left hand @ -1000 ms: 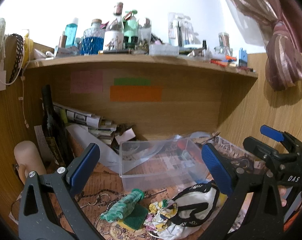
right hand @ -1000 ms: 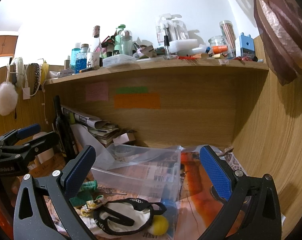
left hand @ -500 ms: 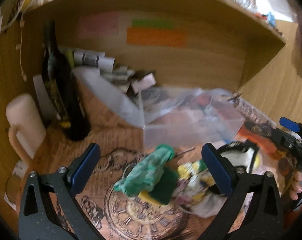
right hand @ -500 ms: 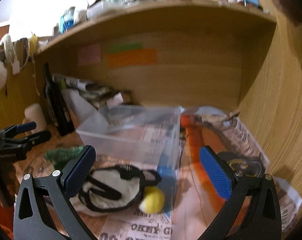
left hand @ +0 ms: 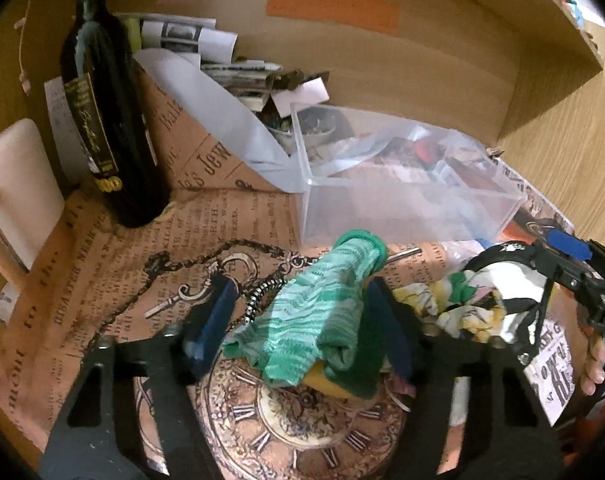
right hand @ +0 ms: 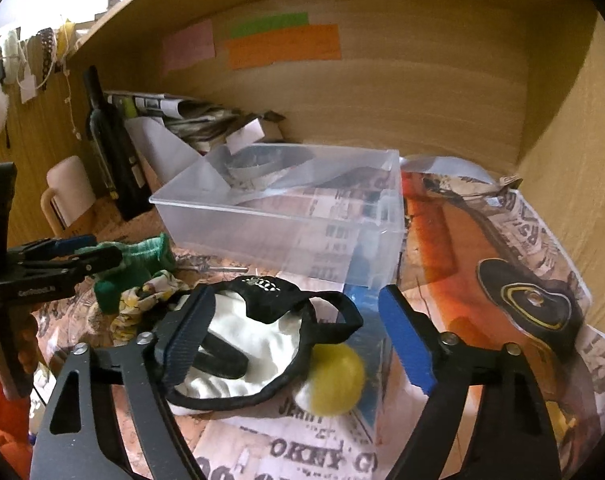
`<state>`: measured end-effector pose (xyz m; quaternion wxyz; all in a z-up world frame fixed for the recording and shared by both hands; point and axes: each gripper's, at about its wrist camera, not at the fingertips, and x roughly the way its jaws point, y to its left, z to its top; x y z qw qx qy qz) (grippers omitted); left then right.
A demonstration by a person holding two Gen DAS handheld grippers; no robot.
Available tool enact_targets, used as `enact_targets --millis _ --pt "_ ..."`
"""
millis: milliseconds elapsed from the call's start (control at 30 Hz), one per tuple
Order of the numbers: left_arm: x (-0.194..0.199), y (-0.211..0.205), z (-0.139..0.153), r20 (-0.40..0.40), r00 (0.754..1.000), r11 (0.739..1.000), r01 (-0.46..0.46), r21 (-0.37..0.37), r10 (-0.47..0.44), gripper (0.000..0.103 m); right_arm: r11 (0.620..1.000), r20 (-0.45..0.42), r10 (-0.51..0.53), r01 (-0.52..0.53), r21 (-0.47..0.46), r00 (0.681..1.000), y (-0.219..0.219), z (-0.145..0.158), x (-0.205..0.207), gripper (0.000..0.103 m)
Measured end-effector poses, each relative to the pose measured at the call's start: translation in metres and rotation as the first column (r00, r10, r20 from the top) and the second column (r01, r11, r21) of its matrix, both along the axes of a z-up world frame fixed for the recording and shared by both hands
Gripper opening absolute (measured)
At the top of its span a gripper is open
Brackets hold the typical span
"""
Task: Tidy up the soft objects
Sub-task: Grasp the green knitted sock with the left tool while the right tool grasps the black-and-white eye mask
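Two hand-held claws work a cluttered worktop lined with printed newspaper. The left claw [left hand: 302, 320] stands open, its blue pads on either side of a rolled green sock [left hand: 322, 312] near the worktop's front edge, not yet pinching it. The right claw [right hand: 298, 336] is also open, spread over a white cloth with black straps [right hand: 254, 356], a yellow ball [right hand: 336, 380] touching that cloth's right side. Behind both lies an open clear plastic box [right hand: 294, 216], mid-worktop. A dark bottle [left hand: 106, 120] stands upright toward the left rear corner, beside a cream mug [left hand: 14, 196].
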<state>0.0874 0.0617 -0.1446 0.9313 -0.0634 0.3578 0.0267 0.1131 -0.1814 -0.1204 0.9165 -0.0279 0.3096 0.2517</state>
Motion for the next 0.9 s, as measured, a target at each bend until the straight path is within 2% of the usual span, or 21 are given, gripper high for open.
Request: enact_targets --millis 67,200,333,467,533,900 --pt "0.004 0.001 -0.004 -0.011 1.000 1.000 0.000 -0.002 0.000 0.048 1.000 -0.026 0.010 -0.011 -0.007 1.000 0.003 -0.004 0.006 0.064" --pt "0.008 0.002 -0.007 -0.016 1.000 1.000 0.010 -0.013 -0.010 0.033 0.999 -0.048 0.028 -0.030 -0.024 0.998 0.008 -0.010 0.011 0.049" --pt "0.006 0.000 -0.005 -0.001 1.000 1.000 0.022 -0.002 -0.022 0.027 0.999 -0.039 0.039 -0.040 -0.026 0.998 0.010 -0.010 0.013 0.030" --pt "0.002 0.000 0.001 0.015 1.000 1.000 0.026 0.003 -0.026 0.023 0.999 -0.018 0.038 -0.038 -0.022 0.999 0.011 -0.006 0.013 0.019" --pt "0.000 0.002 0.005 0.028 0.999 1.000 0.021 -0.001 -0.021 0.021 0.999 -0.008 0.038 -0.038 -0.013 0.999 0.010 -0.003 0.012 0.015" --pt "-0.011 0.004 0.039 0.138 0.990 1.000 0.007 0.020 -0.009 0.020 1.000 0.098 0.022 -0.023 0.011 0.995 0.007 0.026 0.003 0.012"
